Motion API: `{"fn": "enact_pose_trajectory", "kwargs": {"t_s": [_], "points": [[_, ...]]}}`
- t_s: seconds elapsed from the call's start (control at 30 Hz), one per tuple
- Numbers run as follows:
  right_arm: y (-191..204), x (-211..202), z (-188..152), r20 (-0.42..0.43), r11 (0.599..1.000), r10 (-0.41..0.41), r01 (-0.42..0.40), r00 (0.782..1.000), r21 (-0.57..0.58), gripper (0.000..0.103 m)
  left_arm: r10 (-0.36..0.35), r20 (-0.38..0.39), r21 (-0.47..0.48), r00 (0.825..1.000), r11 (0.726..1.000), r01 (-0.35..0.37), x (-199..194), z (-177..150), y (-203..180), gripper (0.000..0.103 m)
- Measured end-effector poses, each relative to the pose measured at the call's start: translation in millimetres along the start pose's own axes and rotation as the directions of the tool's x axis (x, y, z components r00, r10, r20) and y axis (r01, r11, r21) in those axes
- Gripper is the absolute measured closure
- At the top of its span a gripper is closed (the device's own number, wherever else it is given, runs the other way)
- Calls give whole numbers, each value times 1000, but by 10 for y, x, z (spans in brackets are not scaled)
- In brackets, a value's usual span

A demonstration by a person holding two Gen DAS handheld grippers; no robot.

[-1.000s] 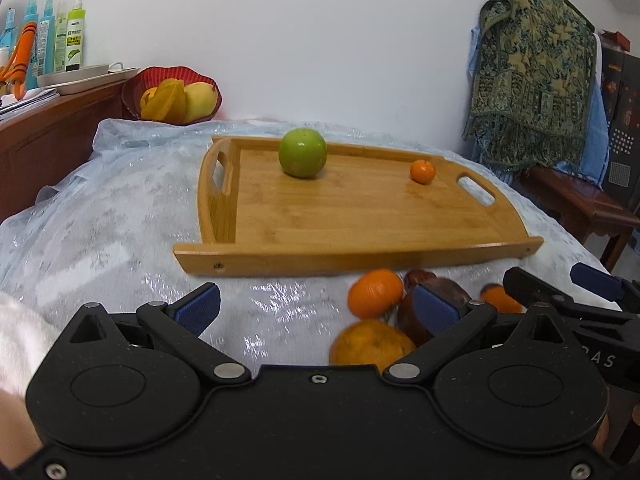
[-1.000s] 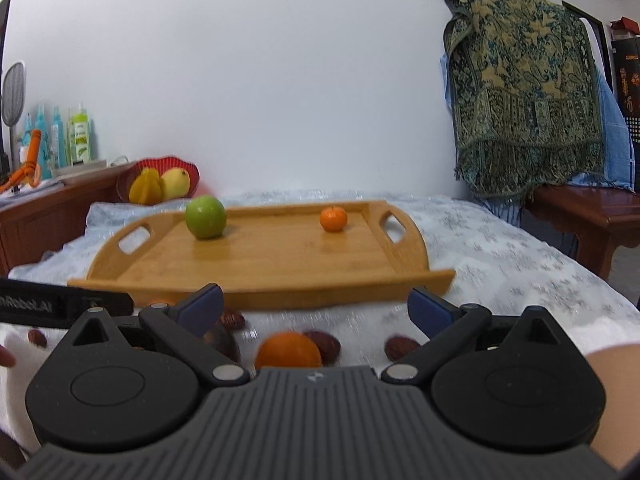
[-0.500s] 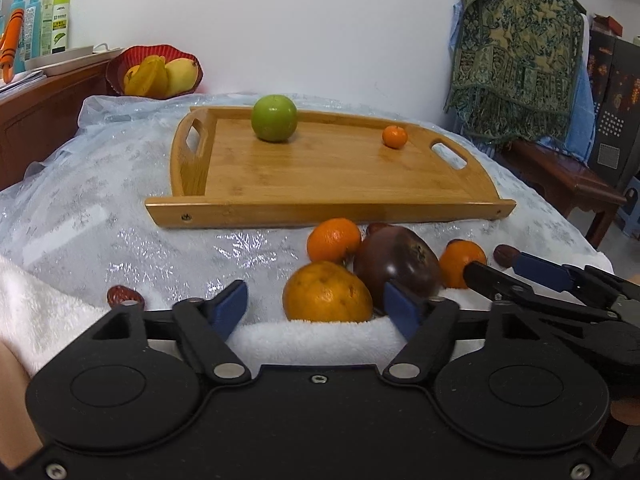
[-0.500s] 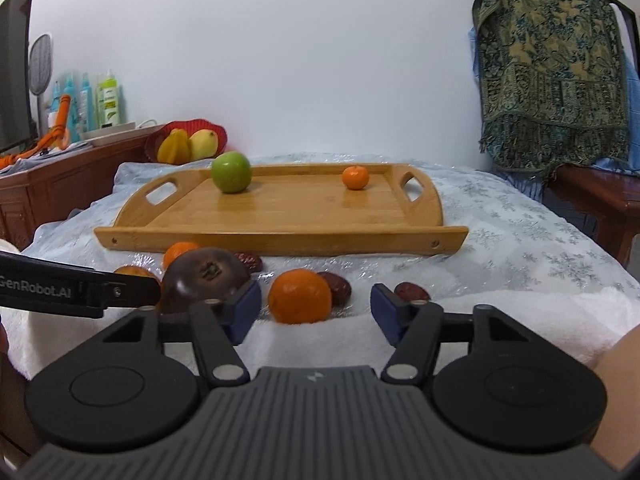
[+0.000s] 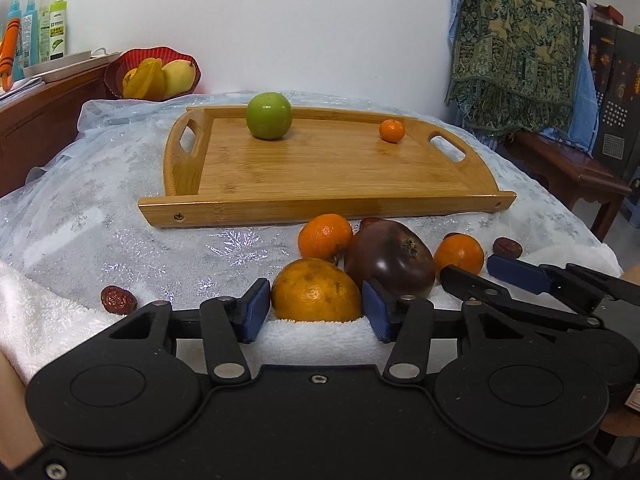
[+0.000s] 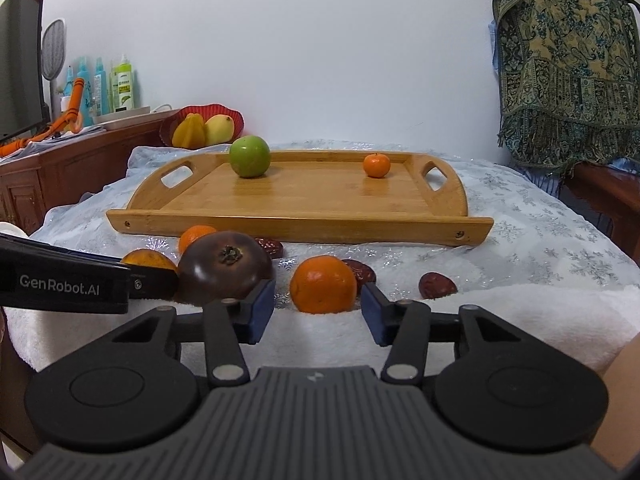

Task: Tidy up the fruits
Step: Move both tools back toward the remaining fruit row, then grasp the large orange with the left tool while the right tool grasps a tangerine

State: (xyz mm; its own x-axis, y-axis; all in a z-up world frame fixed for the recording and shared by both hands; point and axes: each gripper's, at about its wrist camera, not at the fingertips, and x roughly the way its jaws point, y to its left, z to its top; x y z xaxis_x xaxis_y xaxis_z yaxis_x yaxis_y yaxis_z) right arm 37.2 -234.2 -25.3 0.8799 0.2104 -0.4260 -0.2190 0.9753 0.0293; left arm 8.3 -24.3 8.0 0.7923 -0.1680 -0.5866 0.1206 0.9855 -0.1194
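Observation:
A wooden tray (image 5: 320, 208) holds a green apple (image 5: 268, 116) and a small mandarin (image 5: 392, 131). In front of it lie a large yellowish orange (image 5: 316, 292), a dark purple fruit (image 5: 390, 258), two mandarins (image 5: 325, 236) (image 5: 459, 254) and red dates (image 5: 119, 300). My left gripper (image 5: 316, 310) is closing, and both blue pads touch the sides of the large orange. My right gripper (image 6: 318, 316) is also closing around a mandarin (image 6: 323, 285), with a small gap on each side. The dark fruit (image 6: 226, 266) sits just left of its left pad.
A white towel (image 6: 500, 320) covers the near table edge over a silvery cloth. A red bowl (image 5: 154, 74) of yellow fruit and a wooden cabinet (image 5: 36, 128) with bottles stand at the back left. On the right is a wooden bench (image 5: 568, 168) under a patterned cloth.
Both grippers' jaws have narrowed from wide open. The large orange now sits between the left pads and a mandarin between the right pads. Both views show more of the near fruit.

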Motion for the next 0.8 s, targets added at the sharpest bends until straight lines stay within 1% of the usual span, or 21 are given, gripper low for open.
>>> {"fn": "enact_pose_trajectory", "kwargs": {"t_s": [0.07, 0.13, 0.37, 0.57, 0.7, 0.8], "points": [[-8, 26, -4, -6, 1000, -1, 1, 1000, 13, 54, -3, 0, -3, 1000, 1000, 3, 0, -4, 7, 55], [-13, 45, 0, -4, 1000, -8, 8, 1000, 24, 55, -3, 1, -5, 1000, 1000, 3, -4, -13, 7, 55], [-31, 115, 18, -8, 999, -19, 19, 1000, 44, 55, -1, -12, 18, 1000, 1000, 1, 3, -70, -15, 54], [-85, 206, 24, -33, 994, -4, 8, 999, 108, 55, -4, -22, 18, 1000, 1000, 5, 55, -71, 3, 51], [-59, 224, 9, -45, 995, -9, 14, 999, 102, 55, -18, -46, 16, 999, 1000, 19, 132, -84, 26, 49], [-46, 227, 8, -45, 995, -10, 14, 999, 102, 55, -21, -47, 13, 999, 1000, 21, 153, -77, 32, 49]]}}
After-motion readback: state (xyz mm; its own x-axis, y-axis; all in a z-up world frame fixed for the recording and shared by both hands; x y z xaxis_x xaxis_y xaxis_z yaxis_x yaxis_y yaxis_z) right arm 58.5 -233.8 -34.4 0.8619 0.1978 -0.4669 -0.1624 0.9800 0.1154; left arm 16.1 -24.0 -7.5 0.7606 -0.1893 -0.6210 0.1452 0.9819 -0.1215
